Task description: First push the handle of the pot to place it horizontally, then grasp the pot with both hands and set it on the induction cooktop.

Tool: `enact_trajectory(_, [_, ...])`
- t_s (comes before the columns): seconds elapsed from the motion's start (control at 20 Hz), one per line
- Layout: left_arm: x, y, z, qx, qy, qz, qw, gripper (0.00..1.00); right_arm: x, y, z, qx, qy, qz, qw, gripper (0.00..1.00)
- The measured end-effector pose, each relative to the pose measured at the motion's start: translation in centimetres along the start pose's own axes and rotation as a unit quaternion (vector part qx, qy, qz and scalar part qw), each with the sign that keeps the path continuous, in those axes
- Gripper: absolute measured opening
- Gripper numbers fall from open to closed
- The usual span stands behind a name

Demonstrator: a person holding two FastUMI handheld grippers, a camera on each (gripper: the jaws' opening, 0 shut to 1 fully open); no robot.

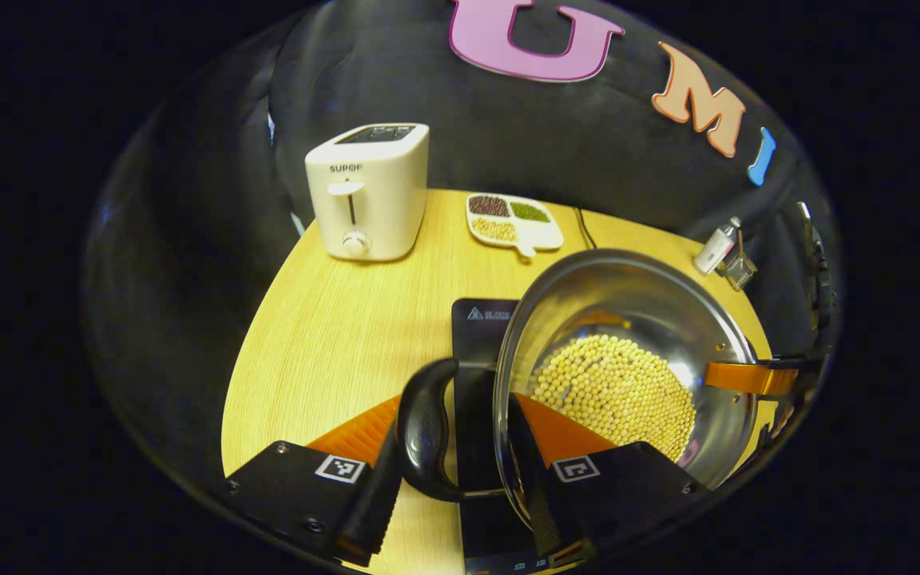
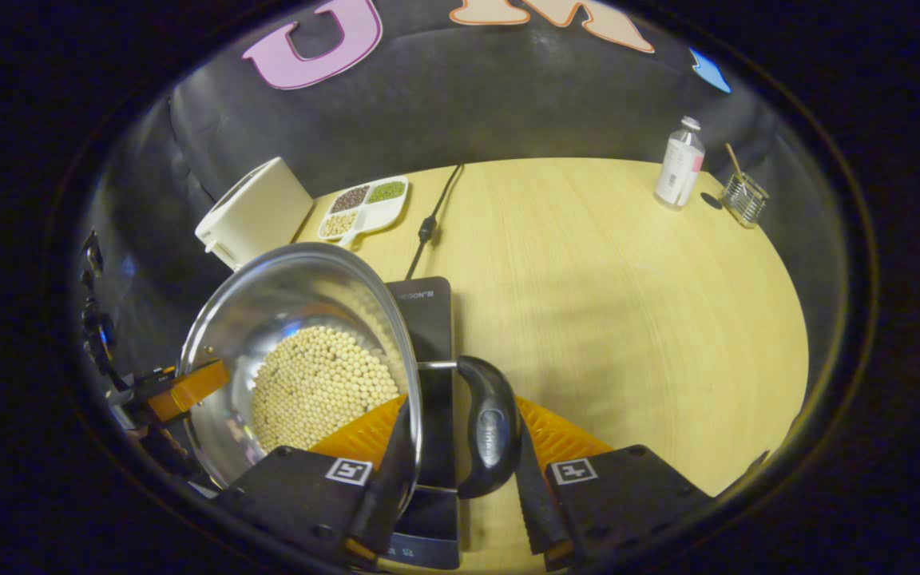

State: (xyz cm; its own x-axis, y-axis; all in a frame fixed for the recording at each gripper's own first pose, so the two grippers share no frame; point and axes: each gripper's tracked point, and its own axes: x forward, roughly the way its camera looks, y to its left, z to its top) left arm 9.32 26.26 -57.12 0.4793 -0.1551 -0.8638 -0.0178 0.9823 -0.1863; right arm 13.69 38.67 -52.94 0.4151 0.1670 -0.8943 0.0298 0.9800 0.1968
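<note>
left gripper view first: our left gripper point(image 1: 460, 487) has its fingers closed on the pot's near black handle point(image 1: 426, 427), one finger outside the loop and the other against the pot wall. beyond it we see the steel pot point(image 1: 628, 303), with pale round beans point(image 1: 616, 391) covering its bottom, over the dark induction cooktop point(image 1: 477, 319); whether the base touches the glass we cannot tell. at the pot's far rim the other gripper point(image 1: 755, 378) meets the pot.

right gripper view: our right gripper point(image 2: 460, 495) pinches the opposite black handle point(image 2: 492, 427) the same way, fingers narrowed around it and the rim. the pot point(image 2: 284, 295) sits to the left, and the cooktop point(image 2: 428, 315) shows beside and beneath it.

farther out on the wooden table point(image 1: 332, 335) we see a white toaster point(image 1: 368, 192), a divided dish of grains point(image 1: 512, 220), a power cord point(image 2: 432, 216), a small bottle point(image 2: 680, 164) and a wire holder point(image 2: 743, 200).
</note>
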Motion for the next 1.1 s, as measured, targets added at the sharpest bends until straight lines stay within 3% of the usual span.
enact_trajectory(0.15, [-1.3,-0.2,1.9,0.012,-0.043,0.025,0.999,0.71,-1.2,-0.3,0.0,-0.003,-0.006,0.021,1.000,0.78])
enact_trajectory(0.25, [-2.8,-0.1,2.4,0.021,-0.054,0.046,0.997,0.77,-2.2,-0.9,0.5,0.008,-0.016,0.034,0.999,1.00])
enact_trajectory(0.3, [-3.8,-0.4,2.5,0.024,-0.059,0.055,0.996,0.80,-2.6,-1.6,0.9,0.013,-0.022,0.040,0.999,0.94])
enact_trajectory(0.4, [-5.8,-1.6,3.4,0.016,-0.088,0.061,0.994,0.83,-4.1,-2.2,1.7,0.025,-0.034,0.061,0.997,1.00])
enact_trajectory(0.5, [-8.4,-3.1,3.8,0.011,-0.107,0.072,0.992,0.91,-6.0,-3.5,3.1,0.036,-0.057,0.079,0.995,0.99])
enact_trajectory(0.6, [-11.1,-4.7,4.4,0.019,-0.127,0.094,0.987,0.86,-8.1,-4.8,4.1,0.046,-0.072,0.100,0.991,0.93])
enact_trajectory(0.65, [-12.6,-6.0,4.8,0.023,-0.143,0.102,0.984,0.86,-9.2,-5.6,4.5,0.051,-0.081,0.111,0.989,1.00])
enact_trajectory(0.7, [-14.0,-7.4,5.2,0.024,-0.155,0.109,0.982,0.86,-10.4,-6.8,4.8,0.053,-0.089,0.118,0.988,0.93])
enact_trajectory(0.75, [-15.4,-8.9,5.4,0.022,-0.163,0.113,0.980,0.86,-11.7,-8.3,5.5,0.052,-0.100,0.124,0.986,0.93])
enact_trajectory(0.8, [-17.0,-11.0,5.7,0.018,-0.177,0.109,0.978,0.86,-13.4,-9.4,6.1,0.050,-0.118,0.130,0.983,1.00])
enact_trajectory(0.85, [-18.6,-13.3,6.2,0.015,-0.194,0.102,0.976,0.86,-15.0,-10.8,6.5,0.046,-0.137,0.134,0.980,0.93])
enact_trajectory(0.9, [-20.5,-15.3,6.6,0.015,-0.210,0.098,0.973,0.86,-16.6,-12.1,6.7,0.040,-0.155,0.137,0.977,0.92])
enact_trajectory(0.95, [-22.1,-17.1,6.6,0.019,-0.225,0.096,0.970,0.86,-18.4,-13.4,6.9,0.036,-0.173,0.140,0.974,0.93])
enact_trajectory(1.0, [-23.5,-18.9,6.9,0.027,-0.236,0.096,0.966,0.85,-20.5,-14.5,6.6,0.031,-0.189,0.141,0.971,1.00])
enact_trajectory(1.05, [-24.7,-20.7,7.2,0.036,-0.247,0.094,0.964,0.85,-22.2,-15.8,6.8,0.025,-0.206,0.141,0.968,0.92])
enact_trajectory(1.1, [-25.8,-22.8,7.5,0.042,-0.256,0.089,0.962,0.85,-24.0,-17.2,6.9,0.018,-0.217,0.137,0.966,0.92])
